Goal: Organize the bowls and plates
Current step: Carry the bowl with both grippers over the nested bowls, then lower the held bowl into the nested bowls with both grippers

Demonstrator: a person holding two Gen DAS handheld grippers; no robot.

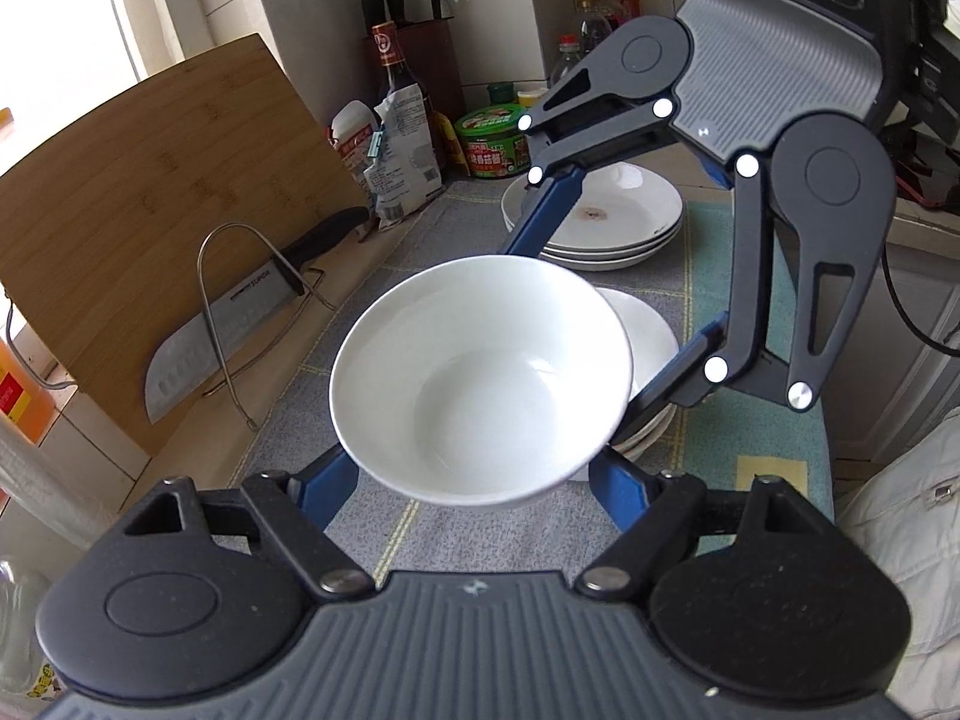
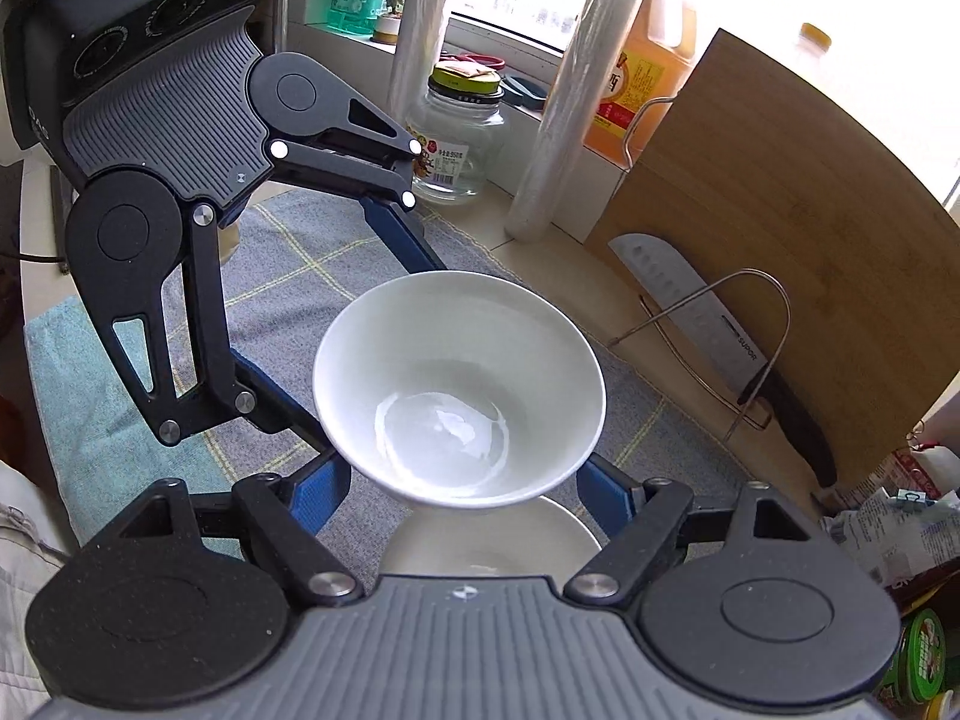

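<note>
A white bowl [image 1: 480, 384] [image 2: 456, 384] hangs tilted above the counter mat, held from opposite sides. My left gripper [image 1: 474, 480] [image 2: 354, 330] is shut on it, its blue fingers [image 1: 324, 480] pressing the bowl's outer wall. My right gripper [image 2: 465, 489] [image 1: 579, 324] is shut on the same bowl from the far side, blue fingers [image 2: 606, 492] against the wall. Just below the bowl lies a stack of white plates [image 1: 651, 336] [image 2: 492, 540]. Another stack of white plates [image 1: 618, 216] with a brown spot sits farther back.
A grey and teal mat [image 1: 480, 540] [image 2: 90, 420] covers the counter. A bamboo cutting board [image 1: 150, 210] [image 2: 780, 210] and a cleaver [image 1: 198, 354] [image 2: 708, 312] rest in a wire rack. Bottles, a green tub [image 1: 489, 138], a glass jar [image 2: 462, 138] and film rolls [image 2: 570, 102] line the back.
</note>
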